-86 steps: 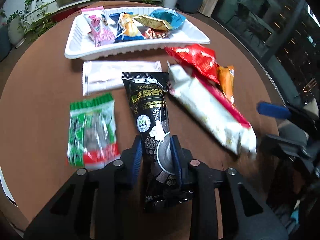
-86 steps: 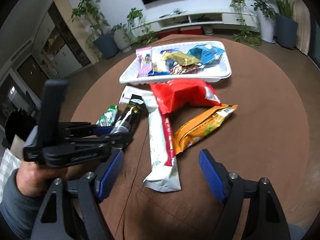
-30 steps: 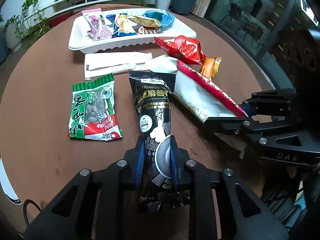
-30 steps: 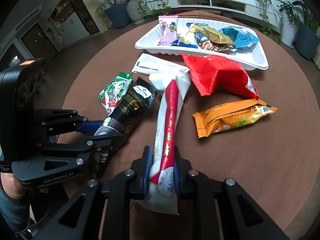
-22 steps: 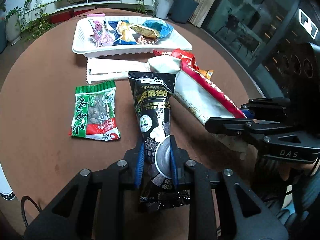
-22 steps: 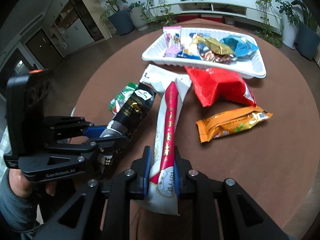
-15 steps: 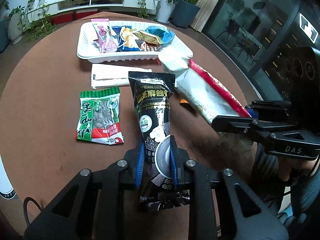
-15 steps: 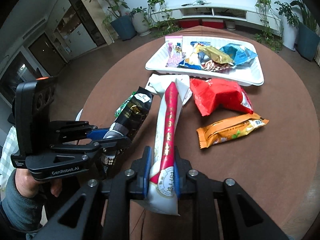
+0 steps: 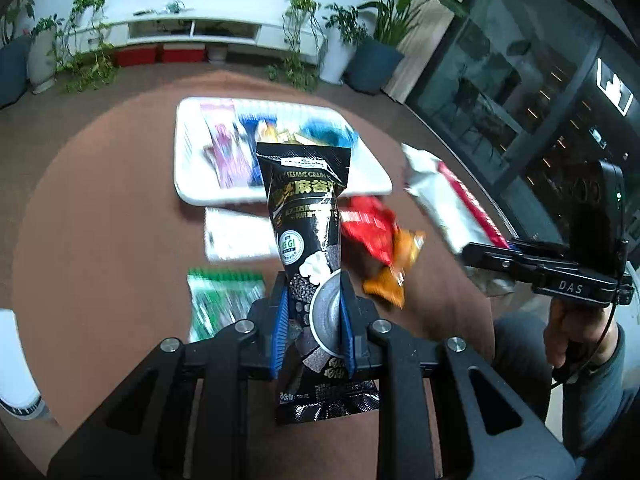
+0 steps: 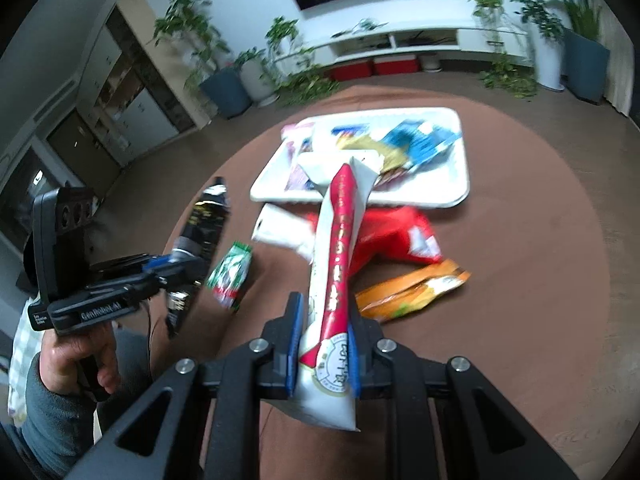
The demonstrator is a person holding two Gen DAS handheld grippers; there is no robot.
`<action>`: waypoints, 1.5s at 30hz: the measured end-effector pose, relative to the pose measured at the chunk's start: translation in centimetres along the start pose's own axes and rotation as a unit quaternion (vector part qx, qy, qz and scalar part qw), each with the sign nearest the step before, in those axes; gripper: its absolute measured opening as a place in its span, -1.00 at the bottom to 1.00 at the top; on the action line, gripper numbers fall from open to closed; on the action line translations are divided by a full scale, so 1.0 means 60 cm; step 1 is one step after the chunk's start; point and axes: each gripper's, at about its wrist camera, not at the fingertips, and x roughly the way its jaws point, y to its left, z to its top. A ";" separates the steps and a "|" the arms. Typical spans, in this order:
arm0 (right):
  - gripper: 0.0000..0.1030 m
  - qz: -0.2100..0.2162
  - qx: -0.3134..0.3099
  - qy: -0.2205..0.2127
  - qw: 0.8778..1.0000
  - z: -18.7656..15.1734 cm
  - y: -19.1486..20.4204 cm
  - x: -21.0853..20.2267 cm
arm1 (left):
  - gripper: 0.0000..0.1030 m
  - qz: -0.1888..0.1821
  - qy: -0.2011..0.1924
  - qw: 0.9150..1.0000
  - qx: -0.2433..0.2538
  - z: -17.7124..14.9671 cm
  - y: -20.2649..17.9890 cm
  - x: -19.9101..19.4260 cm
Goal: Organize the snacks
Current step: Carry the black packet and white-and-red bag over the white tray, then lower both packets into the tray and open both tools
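Observation:
My left gripper (image 9: 312, 320) is shut on a black sesame-grain pouch (image 9: 306, 208), which hangs above the round brown table (image 9: 100, 220). My right gripper (image 10: 323, 350) is shut on a long white packet with a red stripe (image 10: 338, 240), also lifted off the table. Both packs point toward the white tray (image 9: 192, 184) at the far side, which holds several small wrapped snacks. In the left wrist view the right gripper (image 9: 496, 256) shows at the right with the white and red packet (image 9: 448, 200). In the right wrist view the left gripper (image 10: 168, 266) shows at the left holding the black pouch (image 10: 204, 216).
On the table lie a green nut bag (image 9: 224, 300), a flat white packet (image 9: 236, 236), a red bag (image 10: 400, 236) and an orange bag (image 10: 412, 284). Potted plants, a low white cabinet and glass doors ring the room. A person's hands (image 10: 84, 356) hold both grippers.
Both grippers have risen with their packs and tipped toward the tray. The black pouch and the white and red packet have left the table. The snacks lying on the table stayed put.

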 end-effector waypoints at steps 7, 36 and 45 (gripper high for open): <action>-0.60 -0.019 0.011 -0.048 0.999 0.085 -0.046 -0.034 | -0.61 0.006 -0.043 0.999 -0.009 0.108 0.029 -0.014; -0.60 -0.044 -0.002 0.029 0.999 0.233 -0.081 0.247 | -0.61 0.054 0.031 0.998 0.001 0.268 0.089 0.294; -0.59 -0.058 -0.007 0.035 0.998 0.236 -0.088 0.269 | -0.60 0.062 0.040 0.997 0.001 0.253 0.092 0.327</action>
